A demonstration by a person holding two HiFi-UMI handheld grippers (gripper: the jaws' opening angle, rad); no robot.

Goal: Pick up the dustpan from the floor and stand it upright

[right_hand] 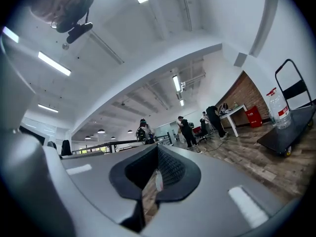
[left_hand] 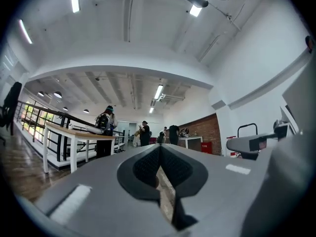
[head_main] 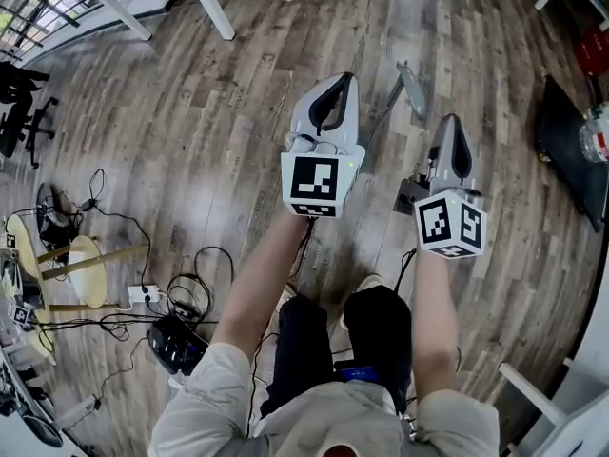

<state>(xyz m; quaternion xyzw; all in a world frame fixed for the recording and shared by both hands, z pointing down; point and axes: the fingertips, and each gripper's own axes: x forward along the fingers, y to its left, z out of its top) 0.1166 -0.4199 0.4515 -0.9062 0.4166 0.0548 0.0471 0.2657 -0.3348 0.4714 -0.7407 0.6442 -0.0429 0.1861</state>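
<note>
Where the person (head_main: pixel 314 350) stands looking down, two grippers are held out, one per hand: the left gripper (head_main: pixel 335 84) and the right gripper (head_main: pixel 450 124), each with its jaws pressed together on nothing. Just past them on the wood floor (head_main: pixel 209 131) is one dustpan (head_main: pixel 414 89), between the two grippers and slightly beyond. Its thin shaft slants from behind the left gripper away and rightward to a grey, paddle-like end. From above I cannot tell whether it stands or lies. One dark block (head_main: pixel 407 196) sits beside the right gripper. Farther off, one black cart (right_hand: pixel 286 137) carries one bottle (right_hand: pixel 279 107).
</note>
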